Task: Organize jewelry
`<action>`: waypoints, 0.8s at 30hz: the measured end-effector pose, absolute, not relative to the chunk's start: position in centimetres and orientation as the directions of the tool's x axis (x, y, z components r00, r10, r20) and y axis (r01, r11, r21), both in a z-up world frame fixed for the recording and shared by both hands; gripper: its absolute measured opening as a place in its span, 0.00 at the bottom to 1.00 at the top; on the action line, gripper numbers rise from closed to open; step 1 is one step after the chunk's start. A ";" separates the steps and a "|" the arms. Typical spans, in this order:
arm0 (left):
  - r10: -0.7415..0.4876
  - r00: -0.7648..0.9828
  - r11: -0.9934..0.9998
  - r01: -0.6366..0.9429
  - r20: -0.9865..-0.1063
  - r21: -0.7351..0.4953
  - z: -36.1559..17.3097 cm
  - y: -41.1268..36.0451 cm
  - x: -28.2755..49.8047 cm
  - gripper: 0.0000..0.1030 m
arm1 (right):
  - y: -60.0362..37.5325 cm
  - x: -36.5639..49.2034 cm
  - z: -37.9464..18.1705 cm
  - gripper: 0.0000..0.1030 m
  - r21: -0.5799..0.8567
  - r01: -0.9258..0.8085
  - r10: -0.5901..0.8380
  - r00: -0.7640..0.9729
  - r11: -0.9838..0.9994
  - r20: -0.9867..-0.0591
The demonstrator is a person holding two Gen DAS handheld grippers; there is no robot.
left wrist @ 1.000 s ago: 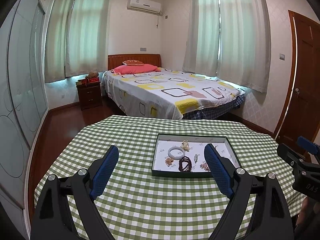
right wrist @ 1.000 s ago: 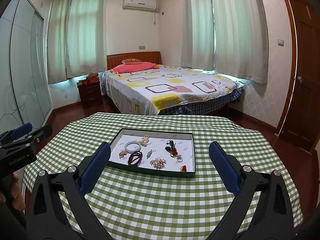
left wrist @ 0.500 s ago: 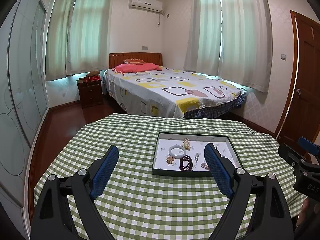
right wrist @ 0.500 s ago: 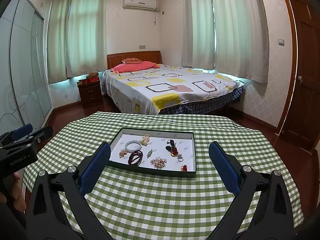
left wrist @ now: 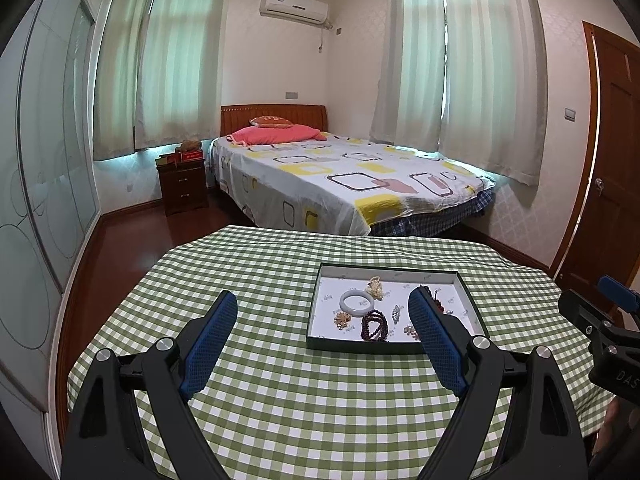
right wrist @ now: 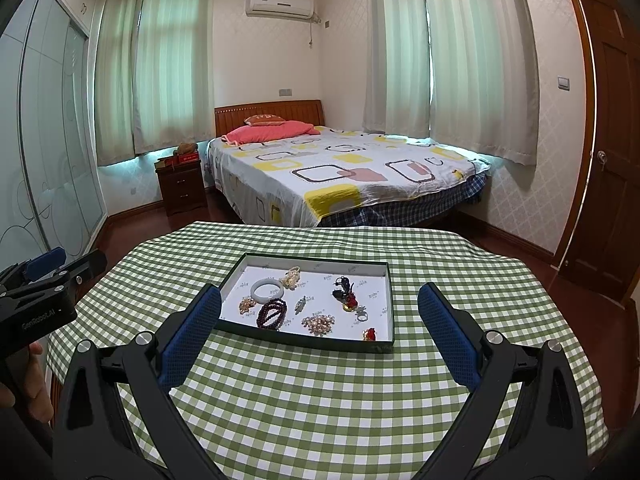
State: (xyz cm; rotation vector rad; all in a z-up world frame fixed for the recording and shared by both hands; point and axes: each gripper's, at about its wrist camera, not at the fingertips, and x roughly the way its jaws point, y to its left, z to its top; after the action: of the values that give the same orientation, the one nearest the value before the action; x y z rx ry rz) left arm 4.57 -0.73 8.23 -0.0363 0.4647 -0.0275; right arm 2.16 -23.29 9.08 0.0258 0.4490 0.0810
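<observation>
A dark-rimmed tray (right wrist: 310,339) with a white floor sits on the green checked table (right wrist: 320,400); it also shows in the left wrist view (left wrist: 360,347). In it lie a white jade bangle (right wrist: 267,290), a dark red bead bracelet (right wrist: 272,313), a pearl cluster (right wrist: 318,323), a ring (right wrist: 362,316), a red and black charm (right wrist: 347,294) and several small pieces. The bangle (left wrist: 357,302) and bead bracelet (left wrist: 375,325) show in the left view too. My left gripper (left wrist: 322,322) is open and empty, short of the tray. My right gripper (right wrist: 320,314) is open and empty, just before the tray's near rim.
A bed (right wrist: 340,176) with a patterned sheet stands beyond the table. A dark nightstand (right wrist: 181,186) is at its left. A glass wardrobe (left wrist: 36,208) runs along the left wall and a wooden door (right wrist: 612,152) is on the right.
Both views have shifted slightly, with the tray sitting a little lower in frame. Both grippers stay open and empty.
</observation>
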 end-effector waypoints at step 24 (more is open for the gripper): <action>-0.020 0.899 1.000 0.015 -0.437 -0.015 7.5 -1.0 5.1 0.82 | -23.4 2.3 7.8 0.93 0.045 -0.075 0.087 0.888 0.996 -0.452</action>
State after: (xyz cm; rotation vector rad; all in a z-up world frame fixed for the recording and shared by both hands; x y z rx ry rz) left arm 5.13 -0.98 7.54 -0.0113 0.4522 -0.0183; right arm 2.27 -23.39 7.82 0.0266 0.4703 0.0840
